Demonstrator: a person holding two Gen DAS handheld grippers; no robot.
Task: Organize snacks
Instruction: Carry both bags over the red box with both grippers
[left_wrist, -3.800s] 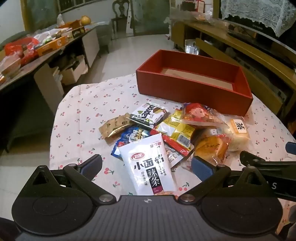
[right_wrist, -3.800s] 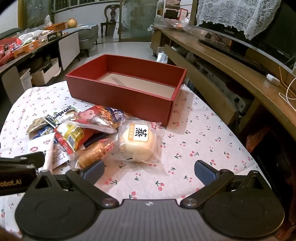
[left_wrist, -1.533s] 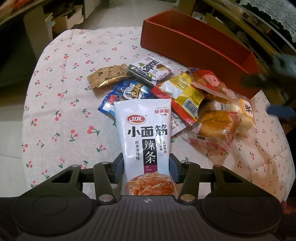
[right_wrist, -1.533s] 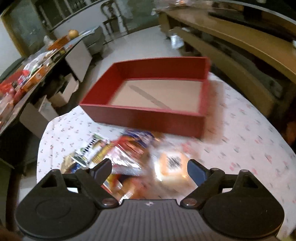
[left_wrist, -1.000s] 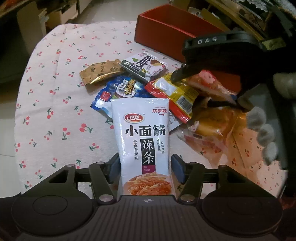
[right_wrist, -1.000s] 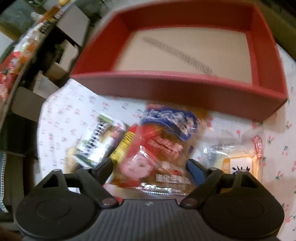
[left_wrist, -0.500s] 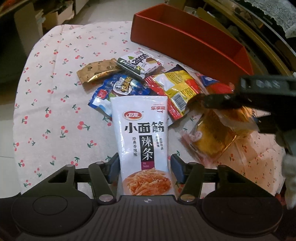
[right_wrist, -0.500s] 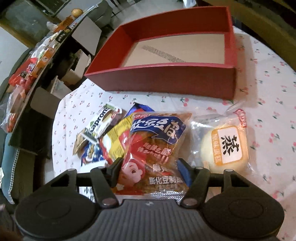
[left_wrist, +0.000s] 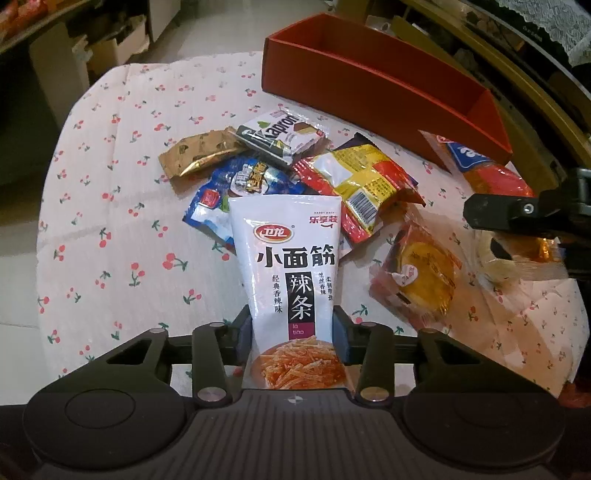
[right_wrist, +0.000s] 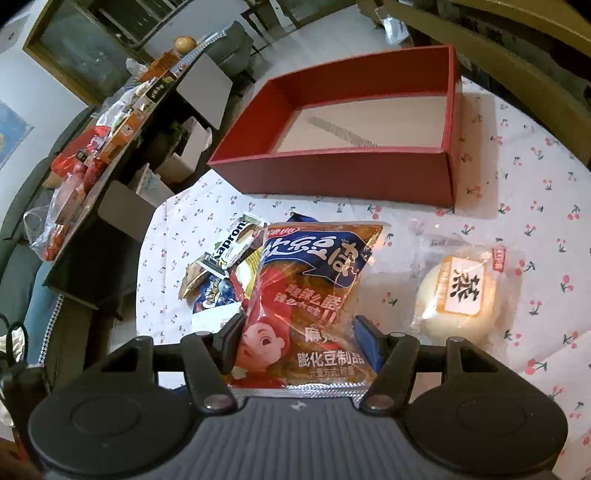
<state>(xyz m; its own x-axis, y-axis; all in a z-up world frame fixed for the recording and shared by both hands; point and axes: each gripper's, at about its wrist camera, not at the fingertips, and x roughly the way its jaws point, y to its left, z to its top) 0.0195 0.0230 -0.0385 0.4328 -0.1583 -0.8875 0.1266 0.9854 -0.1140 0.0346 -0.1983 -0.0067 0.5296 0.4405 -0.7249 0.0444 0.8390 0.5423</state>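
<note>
A white spicy-strip pouch (left_wrist: 288, 258) stands up from the cherry-print tablecloth (left_wrist: 129, 206), with my left gripper (left_wrist: 291, 325) shut on its lower end. My right gripper (right_wrist: 297, 332) is shut on a red and blue bean-snack bag (right_wrist: 314, 280), its pads pressing both side edges. In the left wrist view this bag (left_wrist: 480, 170) hangs above the table at the right, in front of the empty red box (right_wrist: 332, 173). The box (left_wrist: 369, 85) stands at the far side of the table.
Loose snacks lie in a pile: a Kapron wafer (left_wrist: 280, 136), a brown packet (left_wrist: 199, 155), a blue packet (left_wrist: 236, 184), a yellow-red packet (left_wrist: 362, 177) and an orange cake (left_wrist: 421, 273). A wrapped round bun (right_wrist: 458, 295) lies right of the bag. A cluttered counter (right_wrist: 92, 147) runs along the left.
My right gripper closed on the red and blue bag, then lifted it off the pile and carried it to the right. My left jaws tightened on the white pouch, which stayed put.
</note>
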